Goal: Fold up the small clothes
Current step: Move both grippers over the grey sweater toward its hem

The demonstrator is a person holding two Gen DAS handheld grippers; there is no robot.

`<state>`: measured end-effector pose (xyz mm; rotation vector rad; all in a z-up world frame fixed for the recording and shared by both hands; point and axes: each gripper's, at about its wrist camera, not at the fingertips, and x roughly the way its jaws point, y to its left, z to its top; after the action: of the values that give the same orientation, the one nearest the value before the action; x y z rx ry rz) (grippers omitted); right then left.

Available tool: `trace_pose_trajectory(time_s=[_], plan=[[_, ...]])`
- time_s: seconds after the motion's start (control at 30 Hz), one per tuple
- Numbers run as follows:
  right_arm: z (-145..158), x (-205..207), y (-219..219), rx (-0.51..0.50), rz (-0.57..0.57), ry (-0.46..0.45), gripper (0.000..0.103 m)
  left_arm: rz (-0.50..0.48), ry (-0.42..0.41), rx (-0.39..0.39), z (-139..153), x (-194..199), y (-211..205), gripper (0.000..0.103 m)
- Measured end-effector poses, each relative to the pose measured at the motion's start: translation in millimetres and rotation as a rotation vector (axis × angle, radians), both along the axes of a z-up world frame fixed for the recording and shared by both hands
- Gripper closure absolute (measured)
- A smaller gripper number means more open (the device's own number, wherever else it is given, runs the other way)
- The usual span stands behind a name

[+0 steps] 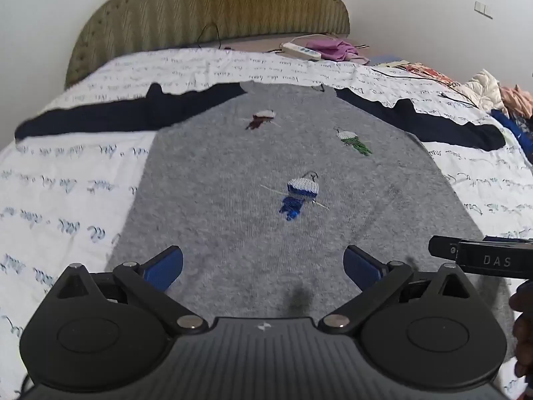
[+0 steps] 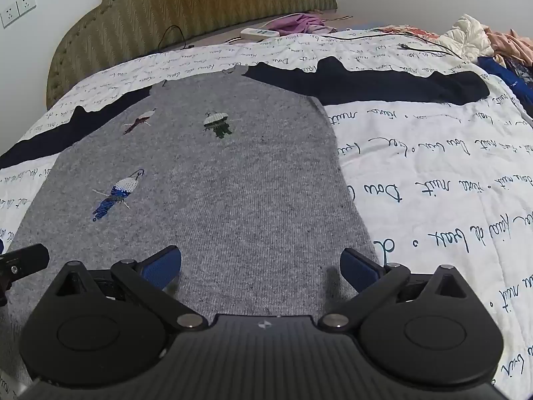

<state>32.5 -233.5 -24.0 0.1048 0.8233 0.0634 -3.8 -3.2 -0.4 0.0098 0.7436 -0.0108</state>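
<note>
Right now the gray sweater (image 1: 233,173) lies flat in the middle of the bed (image 1: 60,200), dark sleeves spread out. Both the left tongs (image 1: 263,266) and right tongs (image 2: 260,266) are wide apart, holding nothing, over its near hem. Pinch the soft, bumpy knit at the hem corners, then lift evenly.

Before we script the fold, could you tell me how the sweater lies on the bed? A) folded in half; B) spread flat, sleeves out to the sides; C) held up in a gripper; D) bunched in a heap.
B: the sweater lies flat, its sleeves spread sideways.
</note>
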Motion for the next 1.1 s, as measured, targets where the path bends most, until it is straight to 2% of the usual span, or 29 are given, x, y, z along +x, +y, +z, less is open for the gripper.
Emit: trace_pose_trajectory(time_s=[0.07, 0.1, 0.13, 0.2, 0.27, 0.33, 0.43, 0.53, 0.73, 0.87, 1.1], plan=[[1.1, 0.6, 1.0, 0.003, 0.000, -0.003, 0.000, -0.013, 0.005, 0.000, -2.5, -5.5, -7.1, 0.000], [1.7, 0.8, 1.4, 0.001, -0.001, -0.004, 0.000, -0.018, 0.014, -0.034, -2.5, -3.5, -2.4, 0.000], [2.3, 0.8, 1.7, 0.001, -0.002, -0.006, 0.000, -0.020, -0.007, -0.018, -3.2, -7.6, -7.6, 0.000], [-2.2, 1.1, 1.9, 0.000, -0.004, -0.006, 0.000, -0.031, -0.014, -0.046, -3.1, -6.7, -4.0, 0.000], [-3.7, -0.1, 0.4, 0.000, -0.003, -0.006, 0.000, -0.056, 0.018, -0.073, -3.7, -4.7, -5.2, 0.000], [-6.1, -0.2, -2.5, 0.000, 0.001, -0.002, 0.000, -0.075, 0.057, -0.065, -3.3, 0.7, -5.8, 0.000], [-9.2, -0.5, -2.9, 0.000, 0.000, 0.004, 0.000, -0.071, 0.037, -0.033, -1.2, -2.3, -8.6, 0.000], [-6.9, -0.3, -4.6, 0.004, 0.000, 0.008, 0.000, -0.064, 0.091, -0.013, -1.4, 6.3, -10.5, 0.000], [-7.1, -0.5, -3.9, 0.008, 0.002, 0.008, 0.000, -0.035, 0.116, -0.171, -3.1, 12.0, 9.8, 0.000], [-5.7, 2.5, -3.1, 0.000, 0.007, 0.002, 0.000, -0.004, 0.102, -0.129, -2.6, 17.5, 11.0, 0.000], [-2.5, 13.3, -4.6, -0.008, 0.016, -0.015, 0.000, -0.004, 0.110, -0.107, -7.3, 23.8, 9.3, 0.000]])
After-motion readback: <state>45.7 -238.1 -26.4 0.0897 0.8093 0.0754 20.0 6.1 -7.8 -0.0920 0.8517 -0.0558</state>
